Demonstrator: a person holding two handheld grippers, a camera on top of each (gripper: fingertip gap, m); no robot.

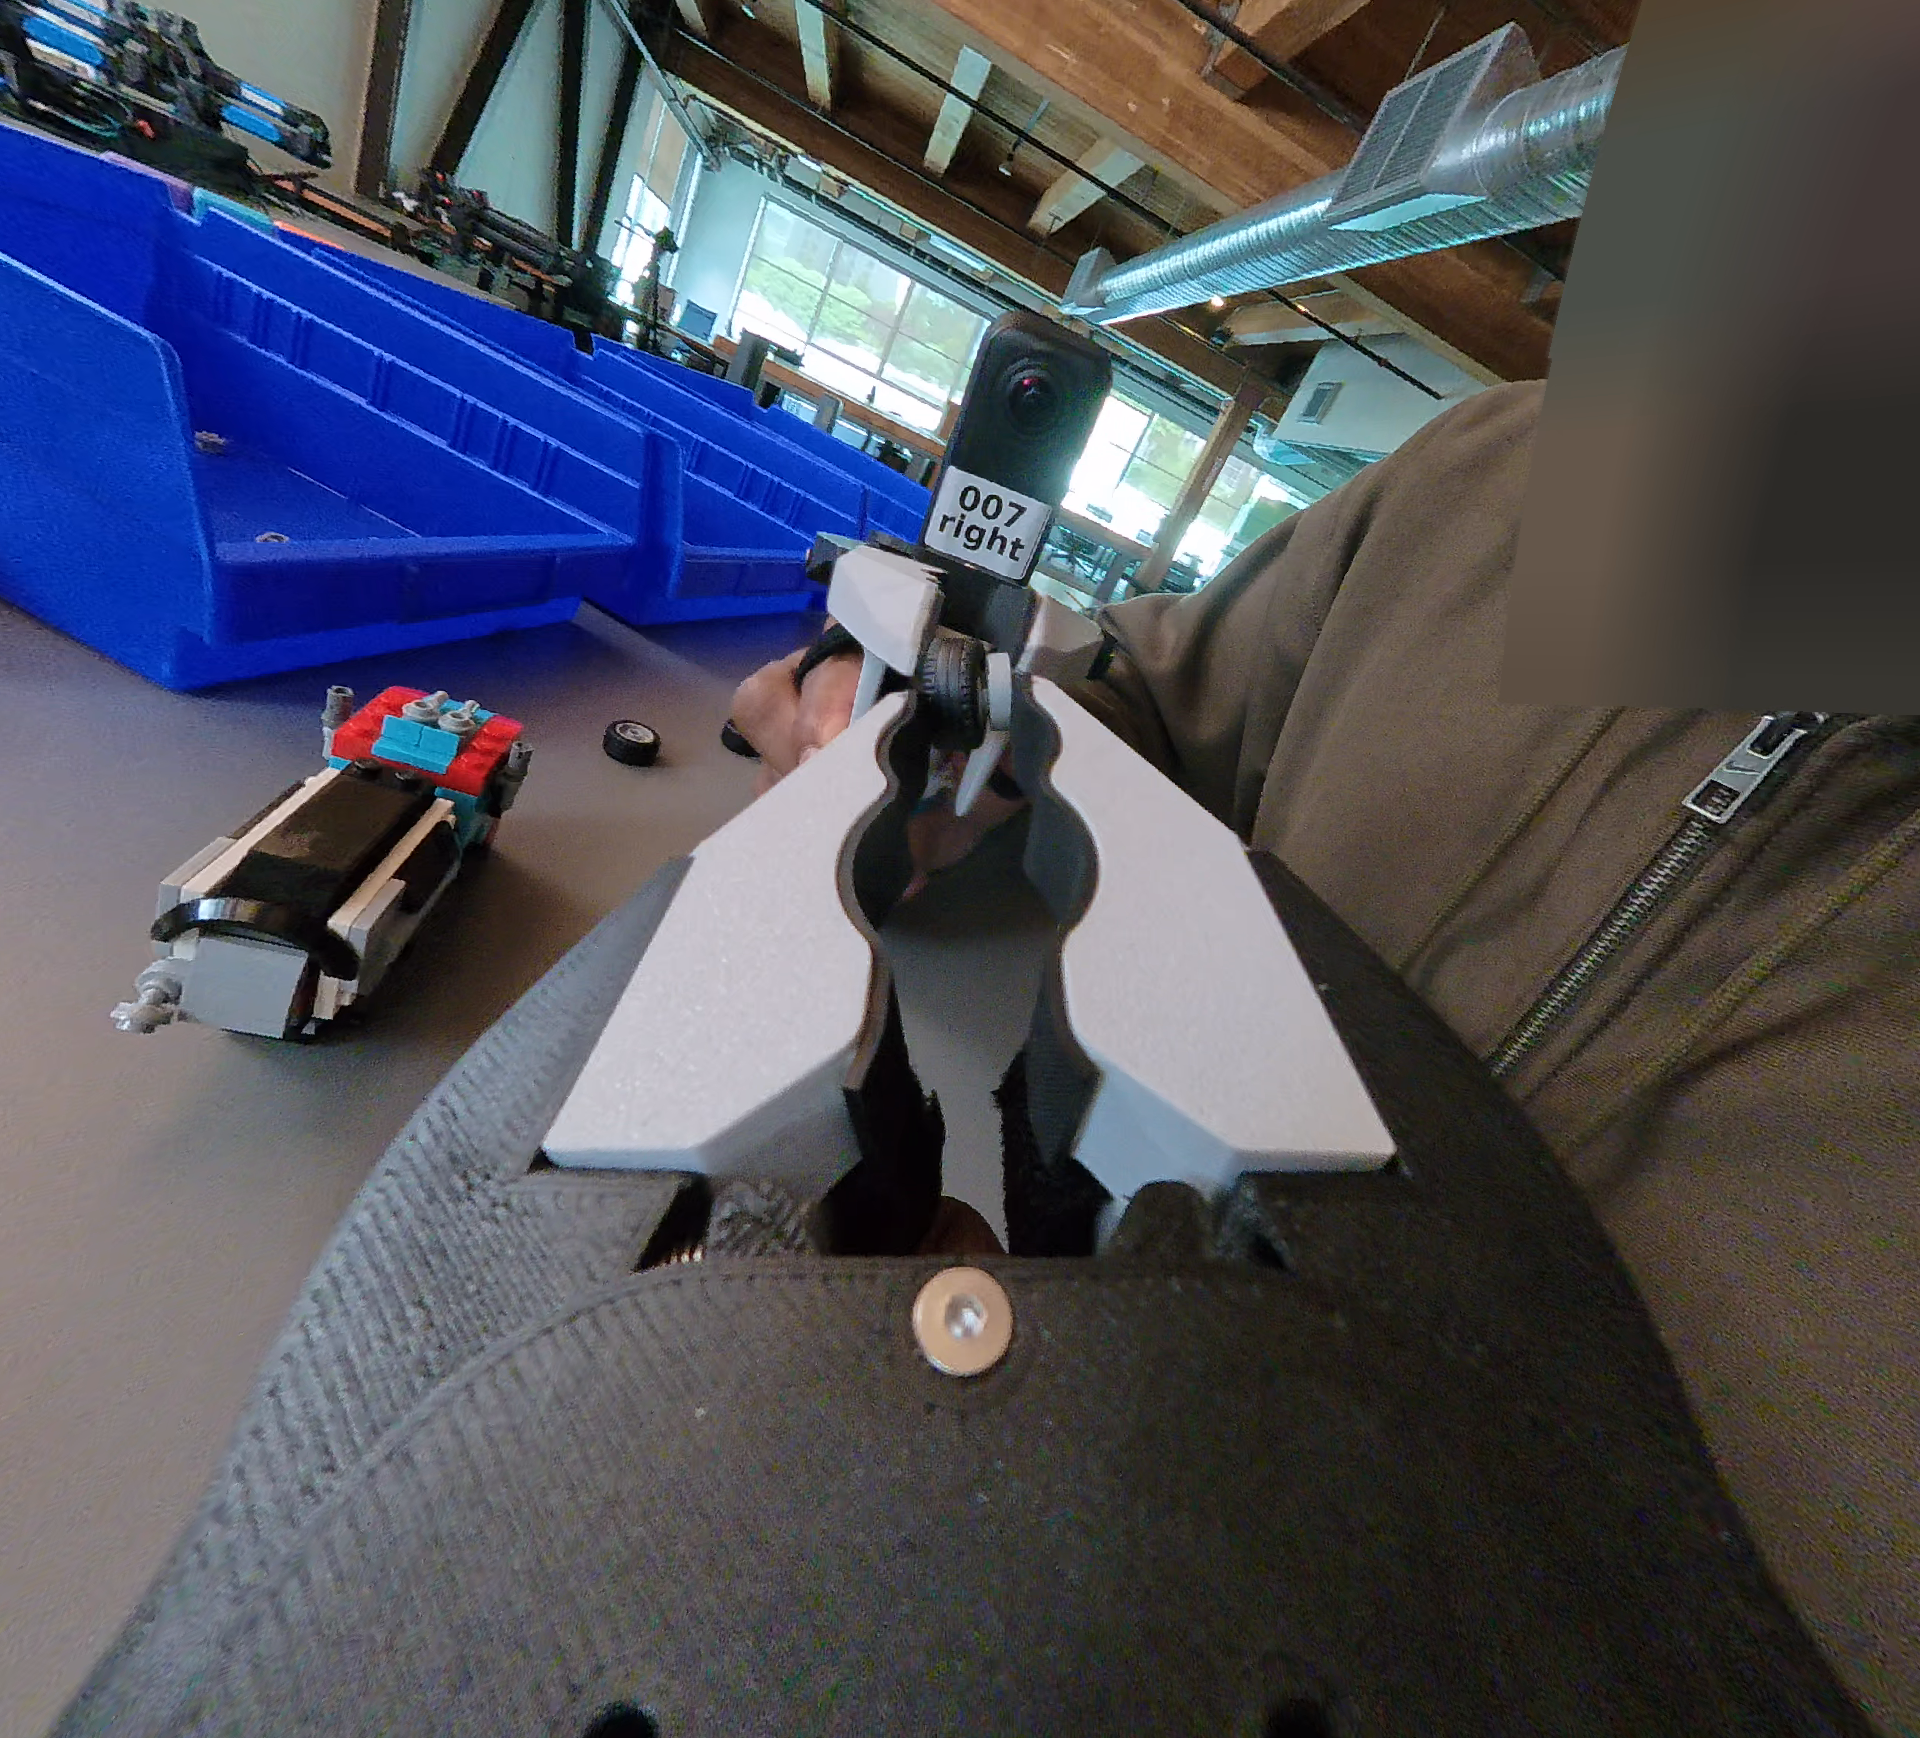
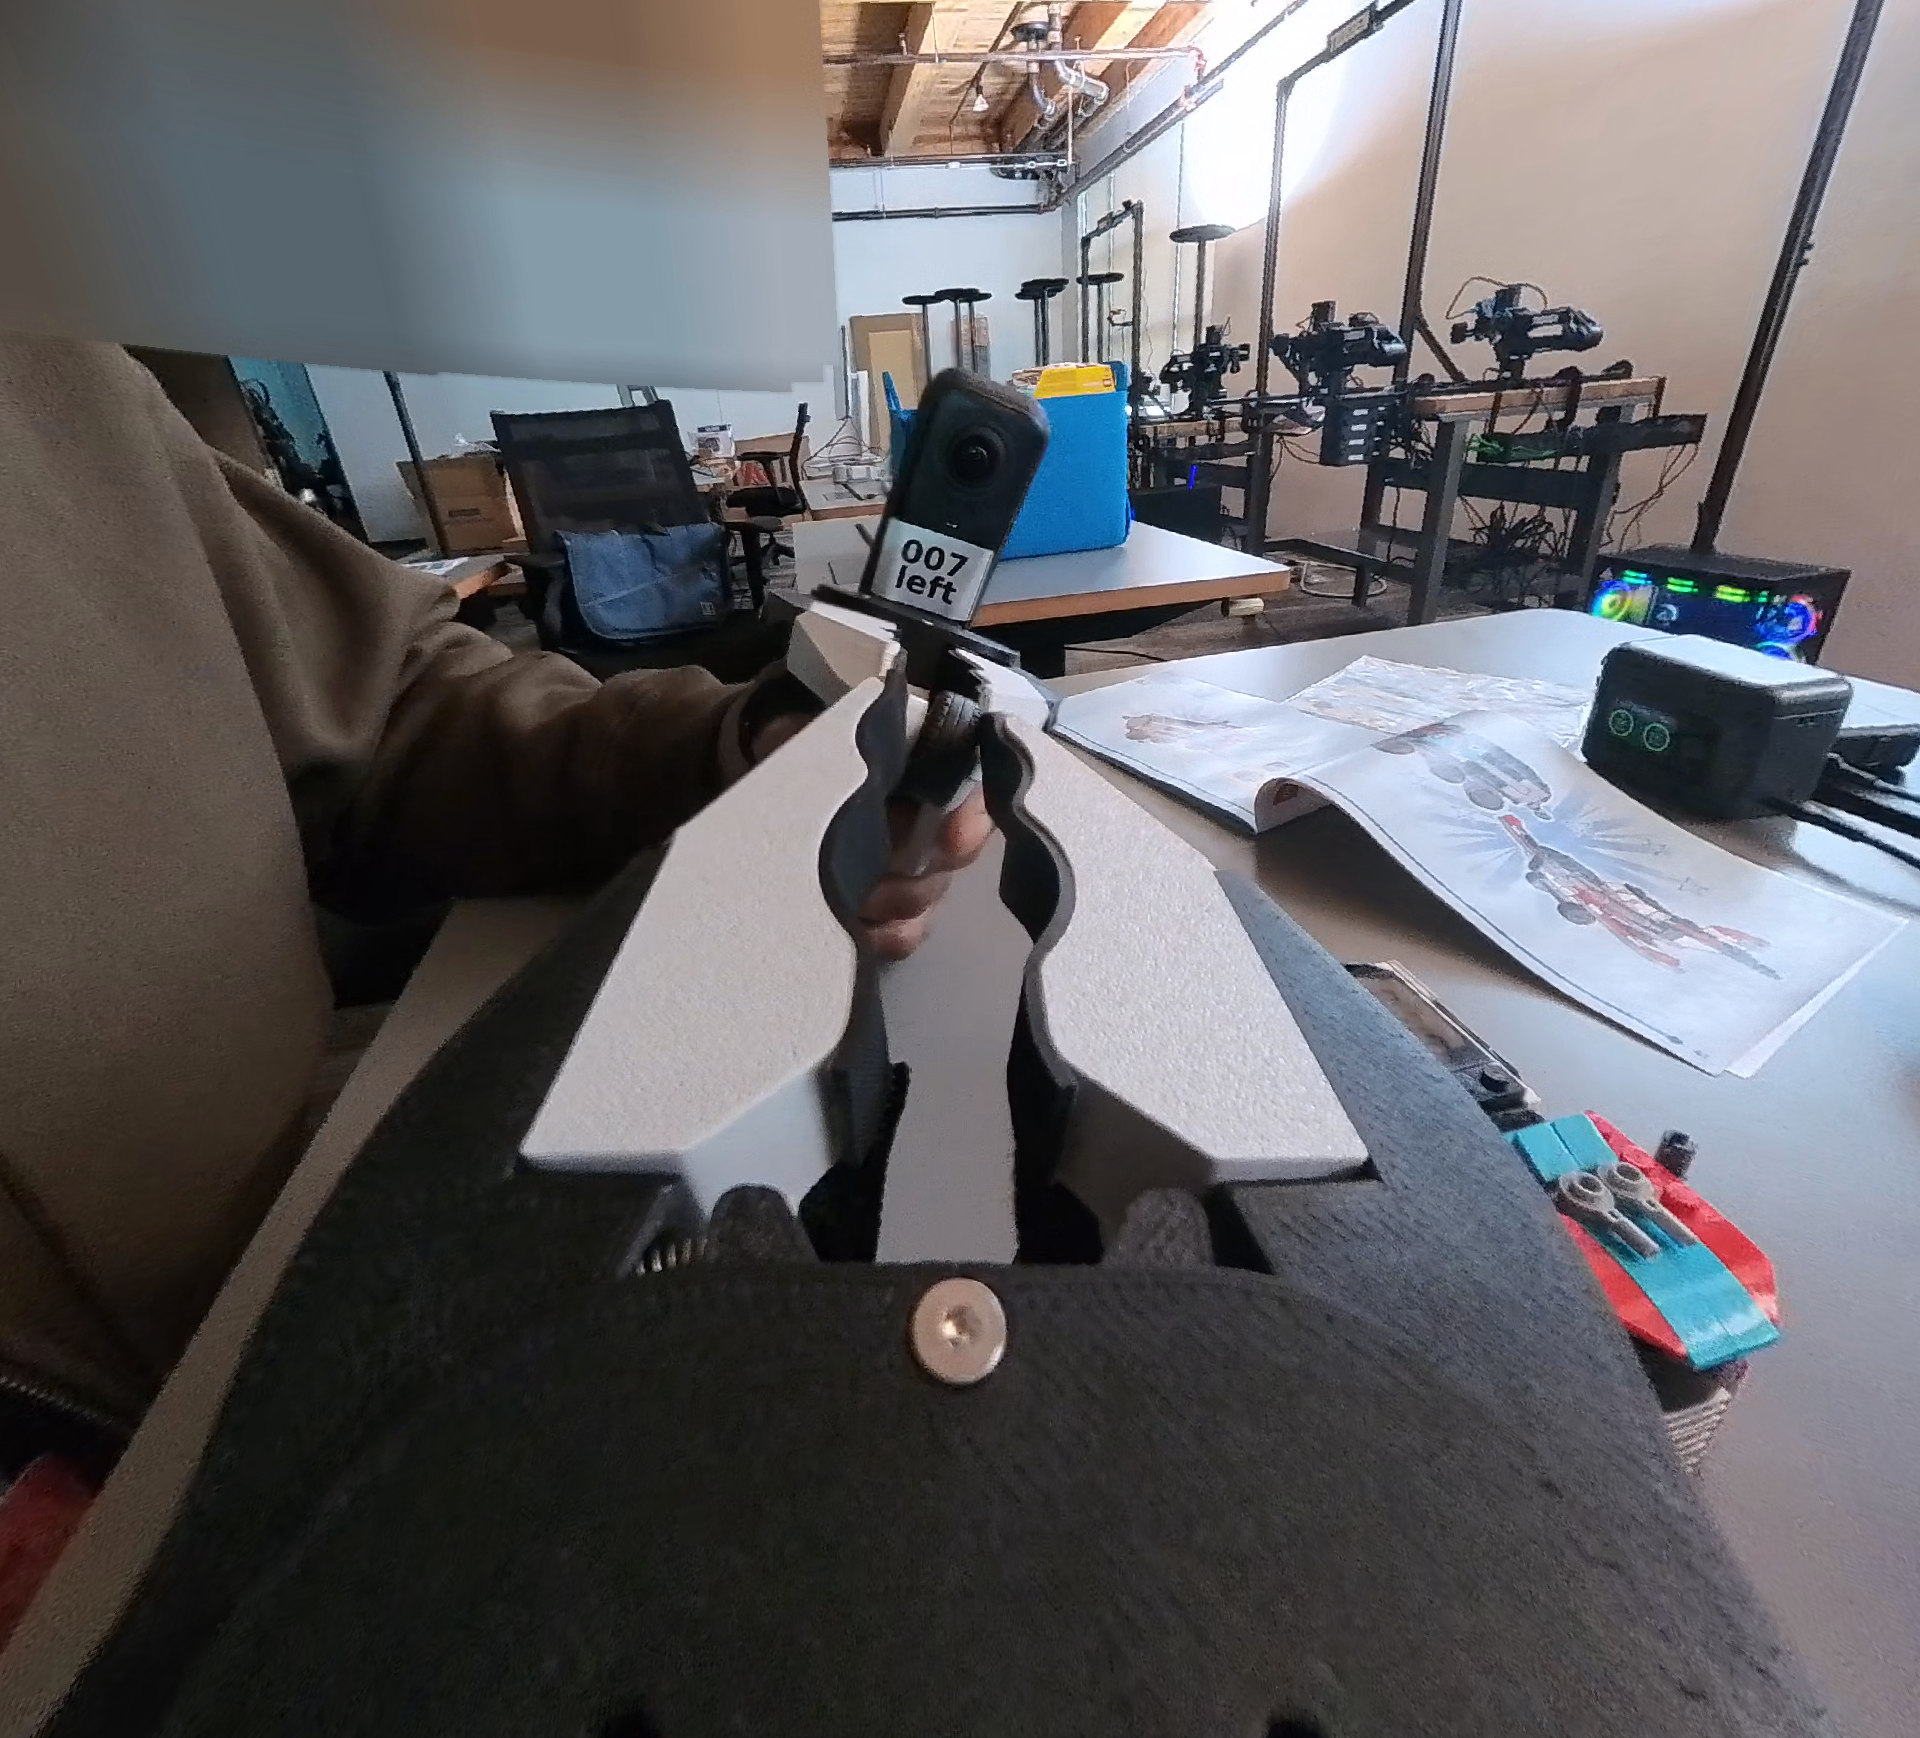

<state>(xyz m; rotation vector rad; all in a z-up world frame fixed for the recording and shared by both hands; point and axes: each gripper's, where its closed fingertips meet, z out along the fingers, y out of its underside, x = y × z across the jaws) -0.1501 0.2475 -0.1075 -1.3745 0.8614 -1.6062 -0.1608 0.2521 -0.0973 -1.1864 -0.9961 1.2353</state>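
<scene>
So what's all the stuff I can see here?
Toy brick vehicle: one, black, white, red and teal, on the table's left side.
Loose wheel: one, black with a grey hub, on the table beside the vehicle.
Storage bins: several, blue, in a row behind the vehicle.
Booklet: one, white with pictures, open on the table.
Box with green lights: one, black, behind the booklet.
Table: one, grey.
Small wheel: one, black, in the air where both grippers' tips meet.
Left gripper: grey and black, facing the right one.
Right gripper: grey and black, fingers either side of the small wheel.
Jacket: one, brownish-green, worn by the person.
</scene>
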